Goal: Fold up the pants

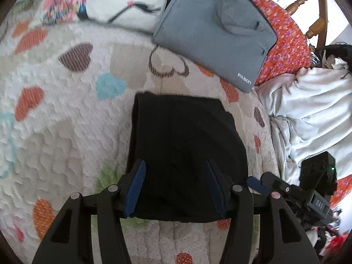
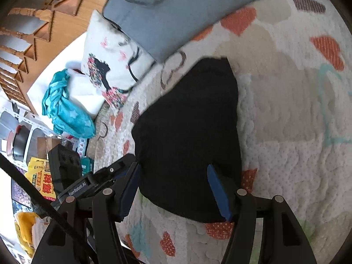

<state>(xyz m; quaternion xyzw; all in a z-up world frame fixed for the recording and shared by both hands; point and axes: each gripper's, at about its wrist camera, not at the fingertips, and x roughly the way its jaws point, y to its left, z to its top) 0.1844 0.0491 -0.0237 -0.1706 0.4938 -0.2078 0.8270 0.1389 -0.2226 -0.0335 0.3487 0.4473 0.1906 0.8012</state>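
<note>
The black pants (image 1: 184, 149) lie folded into a compact rectangle on the heart-patterned quilt (image 1: 66, 118). My left gripper (image 1: 176, 173) is open above the near end of the pants, its blue pads (image 1: 135, 189) spread to either side of the cloth. The right gripper shows at the pants' right side in this view (image 1: 259, 183). In the right wrist view the pants (image 2: 189, 132) lie ahead, and my right gripper (image 2: 175, 182) is open with its pads (image 2: 217, 193) astride the near edge. Neither gripper holds cloth.
A folded grey garment (image 1: 215, 28) lies beyond the pants, next to a printed white pillow (image 1: 105, 0). A heap of pale laundry (image 1: 312, 110) sits at the right. A teal cloth (image 2: 66, 107) and cluttered shelves (image 2: 22, 136) lie off the bed's edge. A wooden chair (image 1: 316, 11) stands behind.
</note>
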